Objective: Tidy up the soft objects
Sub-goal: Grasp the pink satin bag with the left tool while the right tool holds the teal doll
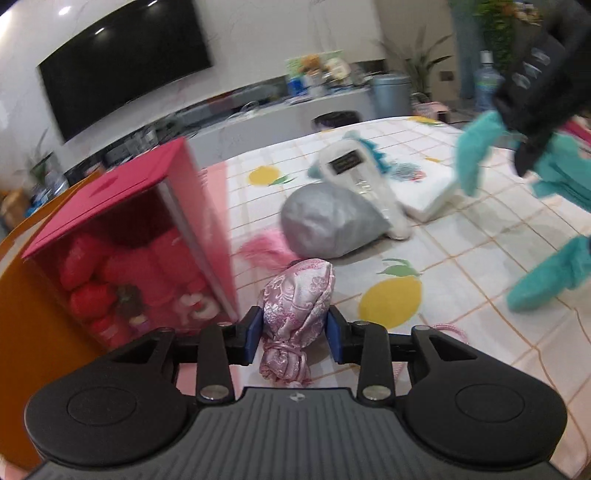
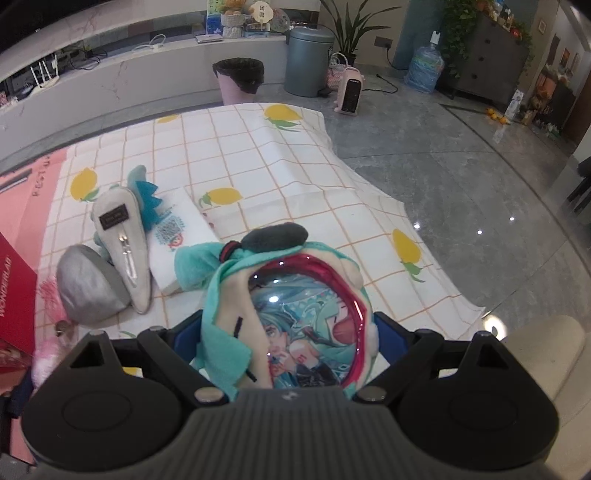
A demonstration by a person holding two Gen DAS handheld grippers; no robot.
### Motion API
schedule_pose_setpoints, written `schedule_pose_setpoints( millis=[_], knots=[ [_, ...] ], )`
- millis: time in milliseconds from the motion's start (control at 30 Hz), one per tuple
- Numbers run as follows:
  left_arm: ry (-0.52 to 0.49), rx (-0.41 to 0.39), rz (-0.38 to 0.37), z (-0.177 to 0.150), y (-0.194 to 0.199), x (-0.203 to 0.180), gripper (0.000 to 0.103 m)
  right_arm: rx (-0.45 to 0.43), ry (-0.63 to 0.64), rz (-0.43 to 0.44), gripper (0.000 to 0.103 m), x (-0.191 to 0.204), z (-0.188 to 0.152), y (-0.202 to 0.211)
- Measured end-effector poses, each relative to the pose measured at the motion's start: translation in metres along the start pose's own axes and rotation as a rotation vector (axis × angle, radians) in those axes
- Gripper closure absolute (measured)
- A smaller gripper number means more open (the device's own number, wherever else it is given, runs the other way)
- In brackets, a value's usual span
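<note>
Pink brocade pouch [image 1: 295,314] sits between left gripper's [image 1: 294,332] fingers.

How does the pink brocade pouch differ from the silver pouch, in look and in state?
The pink brocade pouch is patterned and shiny pink; the silver pouch is plain matte grey-silver. The pink one sits between the left gripper pads, while the silver one lies free on the tablecloth. The silver one looks bulkier. Both are soft and rounded.

Background: wall television [image 1: 125,66]; grey pedal bin [image 2: 308,61] beside a pink bin [image 2: 240,81] with black liner; pink heater [image 2: 351,92]; water bottle [image 2: 424,70]; potted plant [image 2: 351,29].
</note>
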State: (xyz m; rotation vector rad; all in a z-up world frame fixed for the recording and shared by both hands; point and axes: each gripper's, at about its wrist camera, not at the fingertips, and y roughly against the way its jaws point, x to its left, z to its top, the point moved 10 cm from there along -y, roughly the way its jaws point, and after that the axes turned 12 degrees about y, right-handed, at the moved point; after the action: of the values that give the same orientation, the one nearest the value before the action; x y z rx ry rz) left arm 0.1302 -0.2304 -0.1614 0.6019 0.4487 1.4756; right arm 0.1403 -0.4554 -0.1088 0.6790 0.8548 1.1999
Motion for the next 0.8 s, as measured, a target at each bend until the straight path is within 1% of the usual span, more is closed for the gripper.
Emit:
schedule_pose_setpoints(
  millis=[33, 67, 100, 167, 233, 300, 333, 400, 533, 567, 633, 667, 733, 800],
  knots=[
    [-0.026, -0.017, -0.031, 0.001, 0.0, -0.005, 0.045, -0.001, 0.004, 0.006, 0.012, 0.002, 0.0, 0.0],
    [-0.071, -0.042, -0.061, 0.002, 0.0, -0.011, 0.043, -0.001, 0.009, 0.011, 0.012, 0.004, 0.0, 0.0],
    [-0.123, -0.072, -0.071, 0.0, 0.002, -0.016, 0.042, -0.002, 0.012, 0.015, 0.012, 0.005, 0.0, 0.0],
    [-0.228, -0.137, -0.035, -0.001, 0.003, -0.025, 0.04, -0.003, 0.015, 0.018, 0.012, 0.007, 0.0, 0.0],
    [-0.311, -0.187, 0.015, -0.001, 0.004, -0.032, 0.034, -0.002, 0.017, 0.012, 0.012, 0.006, 0.0, 0.0],
    [-0.344, -0.187, 0.021, -0.002, -0.001, -0.039, 0.034, 0.006, 0.019, 0.006, 0.012, 0.006, -0.001, -0.001],
    [-0.34, -0.174, 0.02, -0.002, -0.005, -0.041, 0.034, 0.009, 0.022, 0.004, 0.012, 0.006, -0.002, -0.002],
    [-0.299, -0.166, 0.024, 0.003, -0.01, -0.041, 0.034, 0.013, 0.026, 0.003, 0.012, 0.006, -0.002, -0.003],
    [-0.197, -0.131, 0.014, 0.006, -0.019, -0.028, 0.035, 0.012, 0.031, 0.008, 0.012, 0.008, -0.001, -0.004],
    [-0.178, -0.126, 0.016, 0.006, -0.02, -0.026, 0.037, 0.012, 0.033, 0.008, 0.012, 0.009, -0.001, -0.004],
    [-0.13, -0.103, 0.007, 0.007, -0.021, -0.021, 0.049, 0.014, 0.038, 0.009, 0.012, 0.009, -0.001, -0.004],
    [-0.101, -0.089, -0.003, 0.007, -0.022, -0.019, 0.052, 0.016, 0.039, 0.009, 0.012, 0.009, -0.001, -0.004],
    [-0.044, -0.064, -0.014, 0.007, -0.022, -0.015, 0.055, 0.017, 0.041, 0.008, 0.012, 0.009, -0.001, -0.005],
    [-0.033, -0.055, -0.023, 0.007, -0.02, -0.013, 0.057, 0.016, 0.039, 0.008, 0.012, 0.009, -0.001, -0.005]
  ],
)
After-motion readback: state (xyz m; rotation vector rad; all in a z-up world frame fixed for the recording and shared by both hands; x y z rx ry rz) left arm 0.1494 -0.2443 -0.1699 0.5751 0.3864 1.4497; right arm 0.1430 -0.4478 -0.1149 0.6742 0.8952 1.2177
